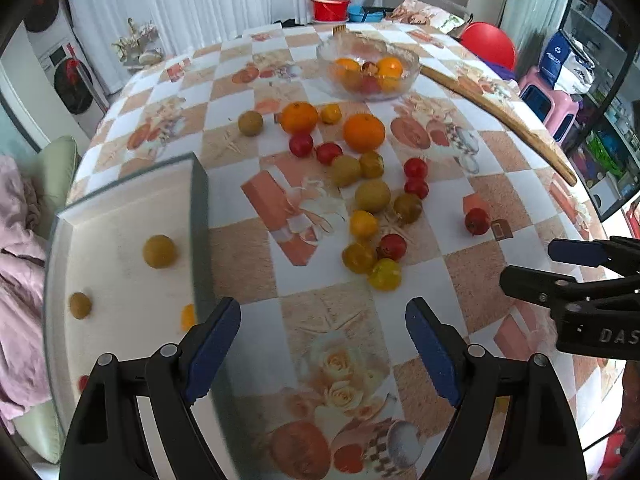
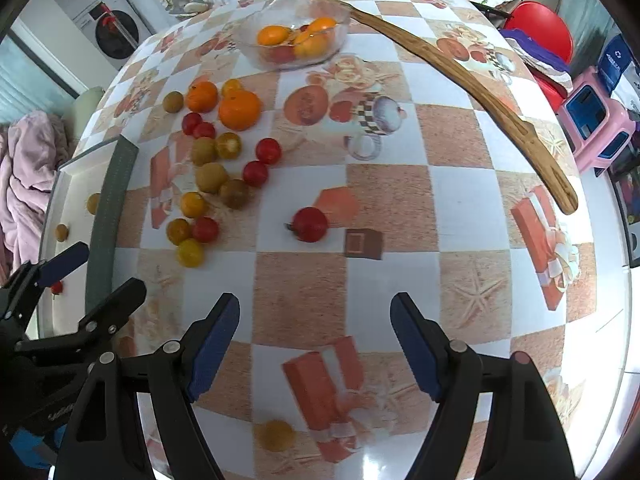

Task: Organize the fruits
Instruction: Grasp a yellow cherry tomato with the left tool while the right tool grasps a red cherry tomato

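Several small red, yellow and greenish fruits (image 1: 372,196) and two oranges (image 1: 364,132) lie loose on the checked tablecloth, also in the right wrist view (image 2: 212,178). A glass bowl (image 1: 410,62) at the far side holds oranges and small fruits. A white tray (image 1: 120,224) at the left holds a few small fruits (image 1: 159,251). My left gripper (image 1: 324,344) is open and empty above the cloth beside the tray. My right gripper (image 2: 314,340) is open and empty; a lone red fruit (image 2: 310,224) lies ahead of it and a yellow one (image 2: 276,434) below it.
A long wooden stick (image 2: 460,80) lies along the table's right side. A small brown square (image 2: 362,244) lies next to the lone red fruit. A red chair (image 1: 488,44) and pink stool (image 1: 552,104) stand beyond the right edge; pink cloth (image 1: 16,280) lies at the left.
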Demonstrator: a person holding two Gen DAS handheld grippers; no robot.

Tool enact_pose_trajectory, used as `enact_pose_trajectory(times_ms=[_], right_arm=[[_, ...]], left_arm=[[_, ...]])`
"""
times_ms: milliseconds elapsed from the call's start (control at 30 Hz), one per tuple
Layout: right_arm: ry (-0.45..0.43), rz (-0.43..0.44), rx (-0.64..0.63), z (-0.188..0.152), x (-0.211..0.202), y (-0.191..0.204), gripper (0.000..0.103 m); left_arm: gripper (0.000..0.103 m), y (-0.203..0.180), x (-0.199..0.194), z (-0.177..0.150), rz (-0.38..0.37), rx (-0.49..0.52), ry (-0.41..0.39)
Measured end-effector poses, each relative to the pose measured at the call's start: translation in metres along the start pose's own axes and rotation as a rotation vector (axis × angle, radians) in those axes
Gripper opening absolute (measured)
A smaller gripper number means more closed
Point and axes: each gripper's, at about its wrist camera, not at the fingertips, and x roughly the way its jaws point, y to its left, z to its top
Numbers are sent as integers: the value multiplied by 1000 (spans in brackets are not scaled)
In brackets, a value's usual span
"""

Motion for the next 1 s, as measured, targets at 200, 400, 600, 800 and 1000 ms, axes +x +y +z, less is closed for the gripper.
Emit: enact_pose_trajectory(times_ms=[200, 400, 600, 800, 1000], right_arm=[[-2, 3, -52, 6, 13, -5, 71], [-1, 27, -109, 21, 31, -3, 57], [-11, 49, -164, 37, 35, 2, 47], [5, 77, -152, 45, 38, 1, 26], [9, 116, -105, 40, 30, -7, 26]], left_arm=[[80, -16, 16, 0, -13, -27, 17], [74, -27, 32, 7, 0, -56, 44], [66, -28, 44, 11, 25, -84, 70], [38, -33, 43, 15, 25, -88, 57], [23, -24, 38, 14, -31, -110, 61]])
